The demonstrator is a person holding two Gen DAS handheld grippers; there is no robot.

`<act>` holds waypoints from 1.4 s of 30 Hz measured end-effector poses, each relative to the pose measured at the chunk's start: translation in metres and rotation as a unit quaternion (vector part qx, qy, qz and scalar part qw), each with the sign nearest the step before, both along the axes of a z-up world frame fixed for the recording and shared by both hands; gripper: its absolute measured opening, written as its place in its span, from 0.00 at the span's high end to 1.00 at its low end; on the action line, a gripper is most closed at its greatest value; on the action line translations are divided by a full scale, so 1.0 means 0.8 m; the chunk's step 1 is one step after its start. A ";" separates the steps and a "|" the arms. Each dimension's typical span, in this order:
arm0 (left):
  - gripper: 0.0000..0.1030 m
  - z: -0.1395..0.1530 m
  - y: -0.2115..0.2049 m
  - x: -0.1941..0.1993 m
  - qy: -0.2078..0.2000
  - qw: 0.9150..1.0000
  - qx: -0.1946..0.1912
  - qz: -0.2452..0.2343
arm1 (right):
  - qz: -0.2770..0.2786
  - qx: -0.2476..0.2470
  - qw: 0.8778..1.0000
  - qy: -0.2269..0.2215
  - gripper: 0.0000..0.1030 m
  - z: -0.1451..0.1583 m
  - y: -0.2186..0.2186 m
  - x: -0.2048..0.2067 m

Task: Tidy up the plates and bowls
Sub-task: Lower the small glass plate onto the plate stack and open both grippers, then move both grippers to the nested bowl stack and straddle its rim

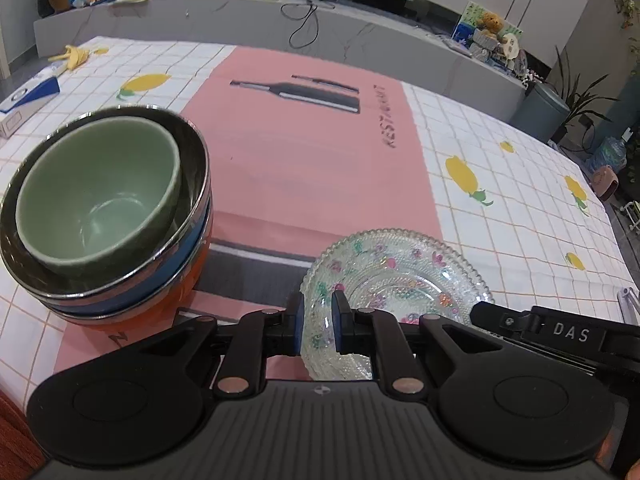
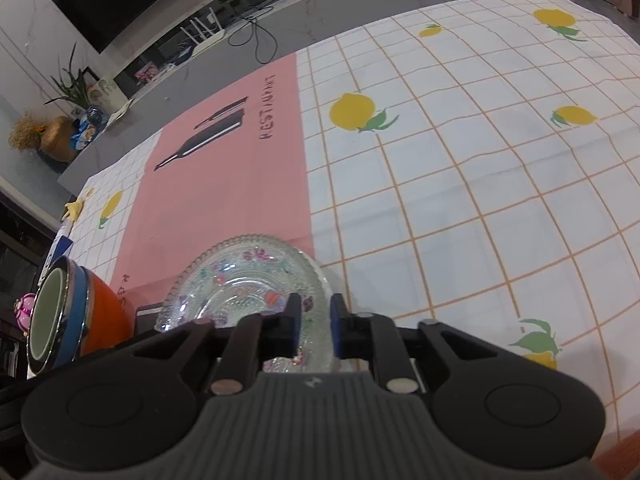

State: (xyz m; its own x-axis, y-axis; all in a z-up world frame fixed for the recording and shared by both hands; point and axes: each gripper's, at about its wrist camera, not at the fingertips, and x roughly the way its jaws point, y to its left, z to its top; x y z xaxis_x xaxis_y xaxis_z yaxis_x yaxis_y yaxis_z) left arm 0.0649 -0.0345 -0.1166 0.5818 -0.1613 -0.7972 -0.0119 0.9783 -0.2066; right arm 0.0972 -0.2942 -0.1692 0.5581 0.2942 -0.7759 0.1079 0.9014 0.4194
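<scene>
at the far left of the worktop [image 1: 500, 184] stands the stack of bowls [image 1: 108, 216]: a green bowl [image 1: 96, 196] nested in a steel-rimmed one, above a blue and an orange one, all upright and untouched. just right of the stack, and apart from it, the glass plate [image 1: 400, 276] with its painted flowers sits at the near edge of the pink placemat [image 1: 300, 152], tilted a little rather than flat. the left hand-held gripper [image 1: 318, 322] is clenched on the plate's near-left rim, its blue pads pressing the glass between them. further right, the right hand-held gripper [image 2: 316, 326] straddles the plate's near-right rim; its jaws look slackened, the rim lying between the pads with a sliver of gap on the right side, so it seems released rather than grasping. the plate lies straight ahead of both, extending away from the fingers. as a judgement, the left hand is the one carrying the plate, and the stack lies on its side, so any move toward the bowls falls to it.
</scene>
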 end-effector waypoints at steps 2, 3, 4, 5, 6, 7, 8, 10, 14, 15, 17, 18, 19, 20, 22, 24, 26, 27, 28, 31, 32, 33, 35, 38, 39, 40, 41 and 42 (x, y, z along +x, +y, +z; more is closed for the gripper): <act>0.84 0.004 -0.002 -0.003 -0.010 1.000 0.008 -0.002 | 0.001 0.000 1.000 -0.006 0.77 0.002 0.000 -0.001; 0.83 0.004 -0.003 -0.003 -0.013 1.000 0.014 -0.003 | -0.004 -0.003 1.000 -0.010 0.77 0.003 0.000 -0.001; 0.81 0.005 -0.004 -0.004 -0.014 1.000 0.020 -0.003 | -0.012 -0.007 1.000 -0.014 0.77 0.004 -0.002 -0.002; 0.80 0.004 -0.004 -0.004 -0.012 1.000 0.026 0.000 | -0.020 -0.010 1.000 -0.016 0.77 0.004 -0.003 -0.001; 0.78 0.003 -0.004 -0.004 -0.010 1.000 0.028 0.004 | -0.027 -0.010 0.999 -0.015 0.77 0.004 -0.005 0.000; 0.74 0.002 -0.004 -0.003 -0.007 1.000 0.027 0.006 | -0.033 -0.010 0.999 -0.013 0.80 0.002 -0.007 0.001; 0.72 0.000 -0.003 -0.003 -0.002 1.000 0.023 0.008 | -0.037 -0.012 0.999 -0.010 0.84 0.001 -0.008 0.002; 0.71 -0.003 -0.002 -0.002 0.007 1.000 0.015 0.008 | -0.034 -0.010 0.999 -0.011 0.88 0.000 -0.006 0.003; 0.74 -0.008 -0.002 -0.001 0.022 1.000 0.005 0.000 | -0.015 -0.026 0.999 -0.018 0.95 0.003 0.002 0.000; 0.76 -0.008 -0.002 -0.001 0.021 1.000 0.008 0.002 | -0.011 -0.030 0.999 -0.020 0.95 0.003 0.004 0.000; 0.77 -0.008 -0.004 -0.001 0.019 1.000 0.016 -0.001 | -0.005 -0.035 0.999 -0.019 0.95 0.002 0.007 0.001; 0.78 -0.008 -0.004 -0.001 0.020 1.000 0.016 -0.002 | -0.003 -0.037 0.999 -0.020 0.94 0.002 0.008 0.001; 0.78 -0.008 -0.004 -0.001 0.021 1.000 0.015 -0.001 | -0.003 -0.038 0.999 -0.020 0.94 0.002 0.008 0.001; 0.78 -0.007 -0.003 -0.001 0.021 1.000 0.013 -0.001 | -0.003 -0.038 0.999 -0.021 0.94 0.002 0.008 0.001; 0.78 -0.004 -0.002 -0.002 0.020 1.000 0.012 -0.001 | -0.005 -0.036 0.999 -0.027 0.90 0.004 0.007 0.000; 0.78 0.002 -0.003 -0.005 0.017 1.000 0.021 -0.003 | -0.006 -0.042 0.998 -0.041 0.89 0.010 0.008 -0.004; 0.76 0.009 -0.007 -0.006 0.020 0.999 0.035 -0.012 | -0.005 -0.047 0.998 -0.047 0.65 0.014 0.010 -0.006; 0.74 0.014 -0.010 -0.007 0.021 0.999 0.044 -0.017 | -0.002 -0.051 0.998 -0.046 0.61 0.016 0.011 -0.006; 0.73 0.019 -0.011 -0.009 0.019 0.998 0.052 -0.021 | 0.001 -0.056 0.997 -0.044 0.60 0.018 0.014 -0.005; 0.68 0.039 -0.012 -0.015 0.003 0.997 0.063 -0.034 | 0.009 -0.068 0.997 -0.040 0.52 0.027 0.021 -0.006; 0.66 0.046 -0.010 -0.016 -0.003 0.997 0.064 -0.036 | 0.010 -0.071 0.997 -0.037 0.51 0.030 0.024 -0.007; 0.64 0.054 -0.008 -0.017 -0.010 0.997 0.066 -0.037 | 0.012 -0.069 0.997 -0.036 0.49 0.035 0.026 -0.008; 0.59 0.070 -0.002 -0.018 -0.027 0.996 0.076 -0.035 | 0.014 -0.068 0.997 -0.029 0.40 0.043 0.031 -0.010; 0.54 0.092 0.009 -0.019 -0.048 0.994 0.099 -0.030 | 0.020 -0.068 0.997 -0.025 0.39 0.059 0.044 -0.012; 0.53 0.100 0.014 -0.019 -0.053 0.993 0.104 -0.027 | 0.022 -0.066 0.997 -0.024 0.39 0.065 0.049 -0.012; 0.52 0.106 0.019 -0.019 -0.057 0.992 0.108 -0.024 | 0.026 -0.065 0.997 -0.024 0.39 0.071 0.055 -0.012; 0.52 0.112 0.025 -0.020 -0.060 0.992 0.110 -0.021 | 0.030 -0.064 0.997 -0.024 0.39 0.078 0.061 -0.012; 0.50 0.118 0.032 -0.020 -0.063 0.992 0.110 -0.016 | 0.034 -0.064 0.997 -0.025 0.39 0.084 0.067 -0.012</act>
